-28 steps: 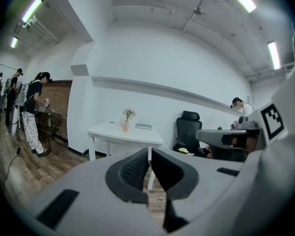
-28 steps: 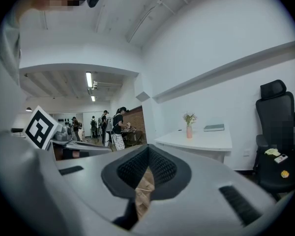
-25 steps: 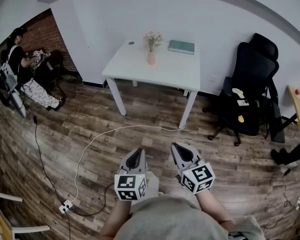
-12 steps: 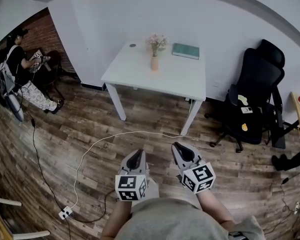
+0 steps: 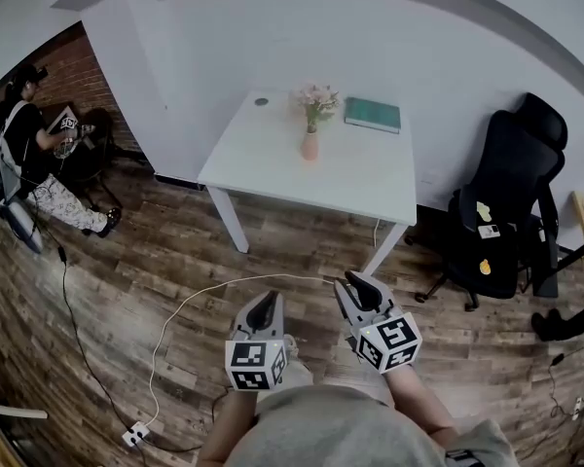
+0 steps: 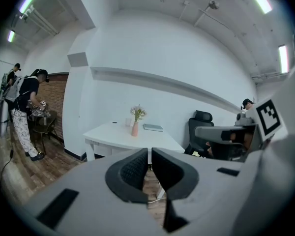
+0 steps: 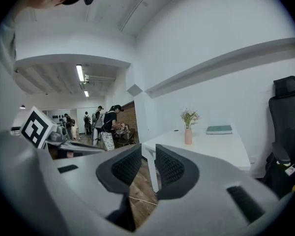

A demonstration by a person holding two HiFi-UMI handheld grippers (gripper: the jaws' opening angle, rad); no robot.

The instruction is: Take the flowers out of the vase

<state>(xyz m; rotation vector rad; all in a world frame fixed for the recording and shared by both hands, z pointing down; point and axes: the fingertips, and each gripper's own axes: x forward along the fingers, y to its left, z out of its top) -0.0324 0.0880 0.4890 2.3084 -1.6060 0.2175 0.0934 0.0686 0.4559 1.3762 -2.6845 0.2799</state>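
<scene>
The left tongs (image 5: 265,306) are sitting in the lower middle of the head view. Their jaws are standing almost together with only a thin slit between them, and they are gripping nothing. The right tongs (image 5: 361,288) are sitting just beside them at the lower centre-right. Their jaws have just been opening and are now standing a little apart, with nothing between them but the wooden floor (image 5: 127,261) showing through the gap.

Both tongs are pointing toward the white table (image 5: 273,159) in the upper middle of the frame, well apart from it. The pink vase (image 5: 310,145) is standing upright near the middle of the table, with the flowers (image 5: 316,98) sticking out of its top. A green book (image 5: 373,115) is lying flat toward the table's far right corner. A black chair (image 5: 506,212) is standing at the right, and a person (image 5: 24,129) is standing at the far left by a brick wall. A white cable (image 5: 190,303) is trailing across the floor.
</scene>
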